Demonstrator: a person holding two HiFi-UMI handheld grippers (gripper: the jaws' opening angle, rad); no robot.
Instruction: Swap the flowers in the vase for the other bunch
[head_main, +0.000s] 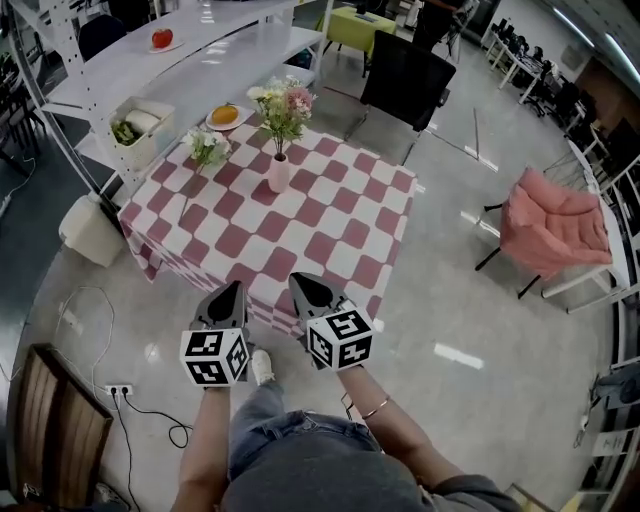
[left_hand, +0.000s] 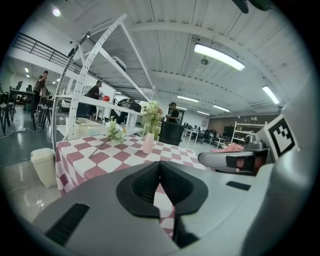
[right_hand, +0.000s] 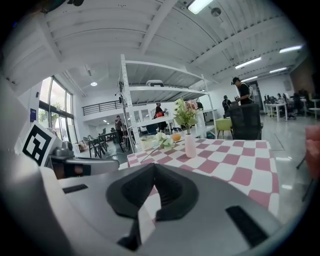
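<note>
Left gripper (head_main: 233, 295) and right gripper (head_main: 303, 288) are hovering closed and empty at the near edge of the table (head_main: 340, 240). The vase (head_main: 279, 172) is standing well beyond, holding tall flowers (head_main: 284, 105); the spare bunch (head_main: 205, 148) is lying nearby. A slanted pull is risking toppling the vase

Wears blue jeans (head_main: 270, 430), a grey top (head_main: 300, 490), a white shoe (head_main: 262, 366), a thin bracelet (head_main: 376, 408). Ends in grey, black-padded left gripper (head_main: 236, 290) and right gripper (head_main: 298, 282), each bearing a black-and-white marker cube (head_main: 214, 357).
</note>
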